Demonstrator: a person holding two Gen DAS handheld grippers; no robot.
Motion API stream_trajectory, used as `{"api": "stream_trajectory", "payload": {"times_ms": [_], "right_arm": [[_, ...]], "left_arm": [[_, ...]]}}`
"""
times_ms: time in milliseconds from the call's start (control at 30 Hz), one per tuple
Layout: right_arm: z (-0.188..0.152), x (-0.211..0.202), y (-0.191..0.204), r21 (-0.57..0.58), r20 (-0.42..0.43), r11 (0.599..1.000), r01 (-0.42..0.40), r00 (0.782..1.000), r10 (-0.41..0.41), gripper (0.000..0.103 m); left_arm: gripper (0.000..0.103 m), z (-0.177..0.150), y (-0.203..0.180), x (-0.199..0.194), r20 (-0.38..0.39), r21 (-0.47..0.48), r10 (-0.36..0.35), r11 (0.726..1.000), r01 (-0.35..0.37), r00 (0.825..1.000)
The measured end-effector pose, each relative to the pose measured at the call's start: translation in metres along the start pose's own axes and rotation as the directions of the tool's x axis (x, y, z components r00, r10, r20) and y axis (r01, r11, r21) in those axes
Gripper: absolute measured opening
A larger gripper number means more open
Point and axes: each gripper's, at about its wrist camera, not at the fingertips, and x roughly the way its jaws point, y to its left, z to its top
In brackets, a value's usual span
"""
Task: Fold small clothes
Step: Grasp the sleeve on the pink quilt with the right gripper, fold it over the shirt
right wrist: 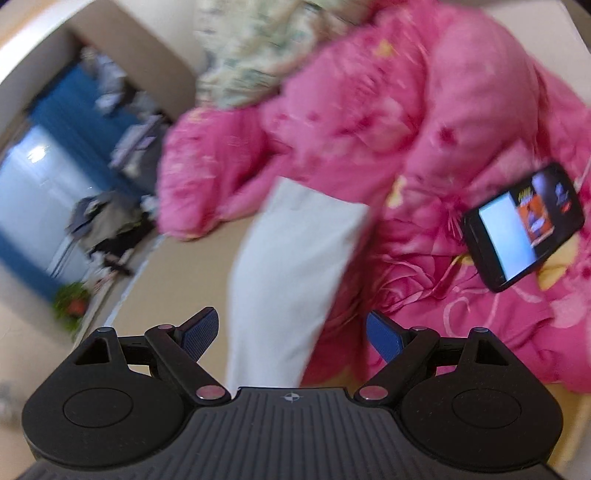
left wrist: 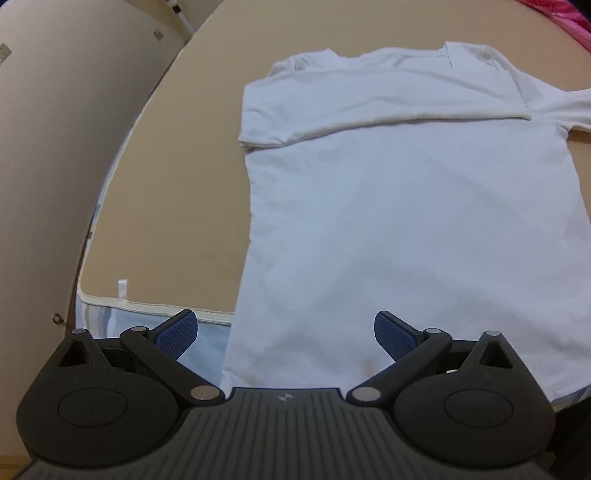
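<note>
A white T-shirt (left wrist: 399, 206) lies flat on a tan mat (left wrist: 177, 177), its left sleeve folded across the chest and its hem nearest me. My left gripper (left wrist: 286, 332) is open and empty just above the hem, blue pads wide apart. In the blurred right wrist view, a strip of the white shirt (right wrist: 291, 273) runs away from my right gripper (right wrist: 291, 336), which is open and empty above it.
A pink flowered quilt (right wrist: 424, 122) is bunched at the far side of the mat, also seen in the left wrist view (left wrist: 569, 18). A black phone (right wrist: 524, 225) with a lit screen lies on it. The mat's piped edge (left wrist: 147, 306) and striped bedding run at the front left.
</note>
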Motion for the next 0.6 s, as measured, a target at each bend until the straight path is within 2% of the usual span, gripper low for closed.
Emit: {"api": "stream_trajectory", "payload": {"times_ms": [67, 167, 200, 233, 300, 333, 367, 433, 500, 533, 600], "right_arm": [[0.004, 0.028, -0.008, 0.066, -0.022, 0.996, 0.053, 0.998, -0.052, 0.088], [0.005, 0.05, -0.007, 0.088, 0.014, 0.988, 0.124, 0.992, -0.125, 0.088], [0.005, 0.054, -0.006, 0.083, 0.024, 0.989, 0.12, 0.992, -0.122, 0.088], [0.006, 0.056, -0.002, 0.075, 0.034, 0.991, 0.109, 0.993, -0.112, 0.083], [0.009, 0.057, 0.009, 0.029, 0.039, 0.997, 0.065, 0.997, -0.066, 0.046], [0.012, 0.055, 0.017, -0.012, 0.045, 0.999, 0.053, 0.998, -0.053, 0.024], [0.013, 0.05, 0.03, -0.072, 0.069, 0.994, 0.085, 0.994, -0.08, 0.011], [0.014, 0.041, 0.049, -0.143, 0.087, 0.982, 0.124, 0.99, -0.113, 0.006], [0.008, 0.025, 0.081, -0.233, 0.114, 0.962, 0.144, 0.986, -0.12, 0.006], [0.003, 0.017, 0.098, -0.285, 0.132, 0.945, 0.162, 0.983, -0.128, 0.005], [-0.02, 0.002, 0.144, -0.409, 0.174, 0.883, 0.23, 0.97, -0.172, 0.005]], "left_arm": [[0.102, 0.006, -0.004, 0.005, -0.012, 0.007, 0.003, 1.0, -0.003, 1.0], [0.102, 0.011, -0.006, 0.011, -0.017, 0.015, 0.001, 1.0, -0.001, 1.0], [0.102, 0.013, -0.007, 0.014, -0.02, 0.016, -0.002, 1.0, 0.002, 1.0], [0.102, 0.014, -0.007, 0.016, -0.022, 0.016, -0.006, 1.0, 0.006, 1.0], [0.102, 0.016, -0.004, 0.022, -0.022, 0.012, -0.016, 1.0, 0.016, 1.0], [0.102, 0.016, -0.003, 0.024, -0.02, 0.007, -0.02, 1.0, 0.02, 1.0], [0.102, 0.016, 0.0, 0.026, -0.019, -0.002, -0.025, 1.0, 0.025, 1.0], [0.102, 0.015, 0.009, 0.032, -0.02, -0.029, -0.05, 0.998, 0.049, 0.999], [0.102, 0.013, 0.02, 0.038, -0.027, -0.062, -0.076, 0.995, 0.074, 0.997], [0.102, 0.012, 0.028, 0.042, -0.03, -0.083, -0.087, 0.993, 0.085, 0.996], [0.102, 0.009, 0.046, 0.049, -0.035, -0.13, -0.107, 0.986, 0.102, 0.994]]}}
